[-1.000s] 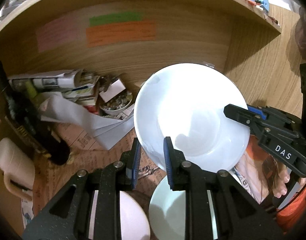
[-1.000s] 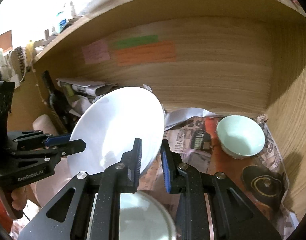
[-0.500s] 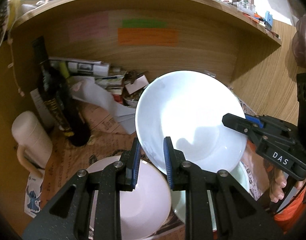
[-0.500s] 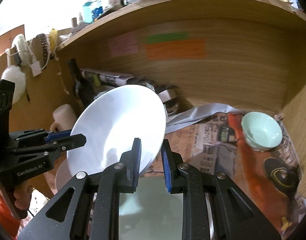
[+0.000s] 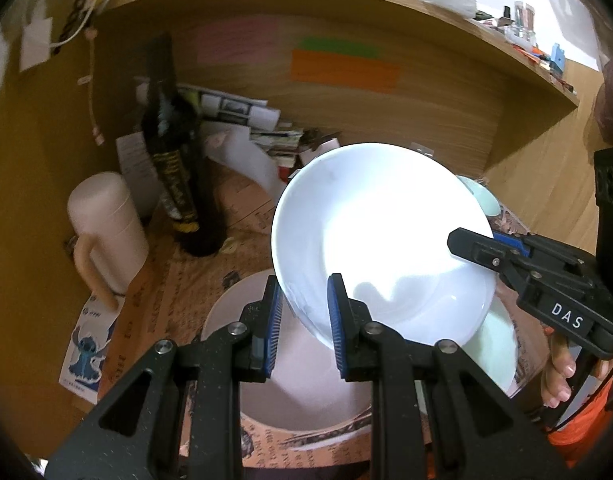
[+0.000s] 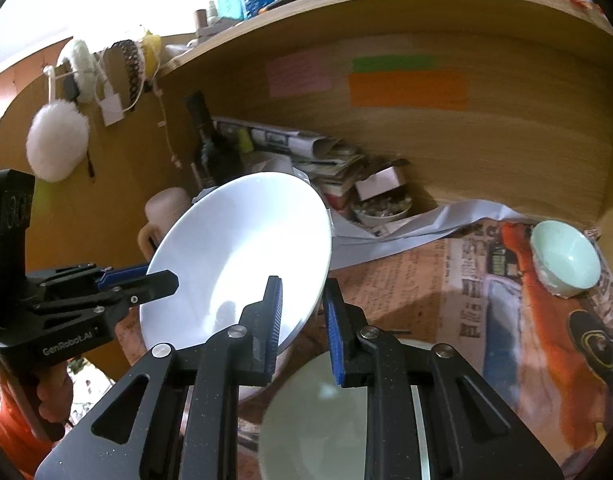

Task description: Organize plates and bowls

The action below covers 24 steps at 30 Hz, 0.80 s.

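So I'm holding the white plate (image 5: 380, 236) up in the air with both tongs, tilted, above the table (image 6: 410, 280). Left tongs (image 5: 304, 312) are pinching its near-left rim, right tongs (image 6: 302, 316) are pinching the opposite edge. Underneath, a pink plate (image 5: 290, 392) and a pale green plate (image 6: 330, 420) are sitting on the newspaper. A small green bowl (image 6: 566, 262) is sitting far right, dark bottle (image 5: 174, 168) far left.

Open newspaper-covered shelf floor (image 6: 418, 280) between paper clutter (image 6: 338, 168) and mint bowl (image 6: 566, 260).
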Each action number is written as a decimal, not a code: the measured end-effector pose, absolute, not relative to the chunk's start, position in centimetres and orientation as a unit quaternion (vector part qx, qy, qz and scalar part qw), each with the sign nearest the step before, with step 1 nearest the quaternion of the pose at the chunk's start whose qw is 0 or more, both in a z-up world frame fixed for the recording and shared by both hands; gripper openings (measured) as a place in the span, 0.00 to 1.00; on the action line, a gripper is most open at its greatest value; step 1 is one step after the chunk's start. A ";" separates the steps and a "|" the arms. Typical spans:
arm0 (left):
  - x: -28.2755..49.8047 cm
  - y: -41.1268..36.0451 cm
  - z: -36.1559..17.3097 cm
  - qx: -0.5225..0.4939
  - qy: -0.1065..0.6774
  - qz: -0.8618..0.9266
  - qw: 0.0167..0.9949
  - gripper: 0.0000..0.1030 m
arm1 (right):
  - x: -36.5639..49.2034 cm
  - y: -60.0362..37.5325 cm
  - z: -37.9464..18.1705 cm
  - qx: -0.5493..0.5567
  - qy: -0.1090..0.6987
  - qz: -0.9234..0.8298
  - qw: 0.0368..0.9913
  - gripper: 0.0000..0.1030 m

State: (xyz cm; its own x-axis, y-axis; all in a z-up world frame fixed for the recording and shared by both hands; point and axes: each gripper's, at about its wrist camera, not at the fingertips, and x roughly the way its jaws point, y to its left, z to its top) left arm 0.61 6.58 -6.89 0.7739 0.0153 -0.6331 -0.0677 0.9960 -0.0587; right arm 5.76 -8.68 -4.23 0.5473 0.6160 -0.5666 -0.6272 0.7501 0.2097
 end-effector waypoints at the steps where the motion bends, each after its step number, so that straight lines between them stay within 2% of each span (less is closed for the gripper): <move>1: 0.4 6.8 -7.0 -0.040 0.336 0.025 0.941 0.22 | 5.7 -8.5 -4.5 -0.009 0.321 0.355 0.878 0.18; 24: -0.3 10.6 -11.6 -0.069 0.383 0.064 0.919 0.22 | 6.3 -4.2 -10.0 -0.031 0.402 0.370 0.837 0.18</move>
